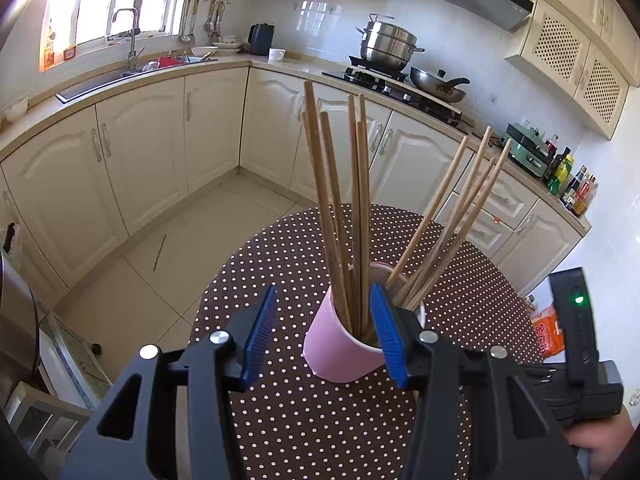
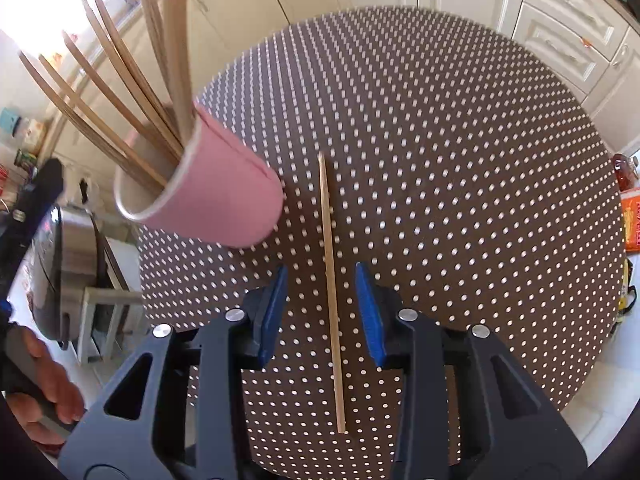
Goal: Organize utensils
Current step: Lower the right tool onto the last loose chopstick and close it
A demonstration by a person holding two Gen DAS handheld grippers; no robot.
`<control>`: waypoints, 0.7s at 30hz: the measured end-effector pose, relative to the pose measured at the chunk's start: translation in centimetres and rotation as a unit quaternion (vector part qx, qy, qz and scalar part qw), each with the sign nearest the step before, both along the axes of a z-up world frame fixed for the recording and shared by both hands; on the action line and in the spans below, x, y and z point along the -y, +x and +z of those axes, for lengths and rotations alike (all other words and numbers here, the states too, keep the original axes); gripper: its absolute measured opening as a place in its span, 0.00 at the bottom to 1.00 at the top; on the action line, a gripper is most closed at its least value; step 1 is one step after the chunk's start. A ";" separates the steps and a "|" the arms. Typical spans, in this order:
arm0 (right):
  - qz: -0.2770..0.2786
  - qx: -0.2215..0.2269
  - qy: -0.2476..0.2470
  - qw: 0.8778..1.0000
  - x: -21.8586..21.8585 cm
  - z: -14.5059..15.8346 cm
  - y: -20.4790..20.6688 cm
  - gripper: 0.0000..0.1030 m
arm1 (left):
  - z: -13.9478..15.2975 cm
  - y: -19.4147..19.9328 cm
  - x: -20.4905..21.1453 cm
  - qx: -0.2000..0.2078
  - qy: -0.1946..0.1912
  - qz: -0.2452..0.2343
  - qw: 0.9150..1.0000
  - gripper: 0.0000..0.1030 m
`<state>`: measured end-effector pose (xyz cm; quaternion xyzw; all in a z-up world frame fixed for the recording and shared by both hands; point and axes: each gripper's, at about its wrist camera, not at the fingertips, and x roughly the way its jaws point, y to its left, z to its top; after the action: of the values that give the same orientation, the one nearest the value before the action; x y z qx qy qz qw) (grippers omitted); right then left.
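Judging by the layout, we're nearly done: most chopsticks (image 1: 352, 200) already stand in the pink cup (image 1: 340, 348) on the dotted table (image 1: 300, 420). One loose chopstick (image 2: 330, 280) lies flat just beside the cup. Our right gripper (image 2: 322, 308) has its fingers spread on either side of that stick, not touching it. Our left gripper (image 1: 322, 332) is spread too, one finger beside the cup's rim, nothing clamped. Only the right wrist view shows the loose stick; the left view shows the kitchen counter (image 1: 280, 66) and a stray stick on the floor (image 1: 160, 252).
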<state>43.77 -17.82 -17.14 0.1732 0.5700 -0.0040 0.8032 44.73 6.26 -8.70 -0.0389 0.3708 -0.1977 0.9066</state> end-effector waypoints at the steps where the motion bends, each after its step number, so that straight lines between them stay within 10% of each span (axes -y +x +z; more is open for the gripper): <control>1: 0.003 -0.007 0.000 1.000 -0.1 -0.5 0.2 0.33 | 0.0 -0.1 0.0 0.000 0.002 0.001 1.000 0.47; 21: 0.040 -0.062 -0.052 0.996 -5.3 -5.6 3.4 0.09 | -0.7 -0.4 -0.5 -0.015 0.009 0.015 1.000 0.47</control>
<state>47.13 -12.53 -22.75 0.1076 0.6243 -0.0129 0.7736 44.29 6.79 -9.37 -0.0395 0.3852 -0.1802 0.9042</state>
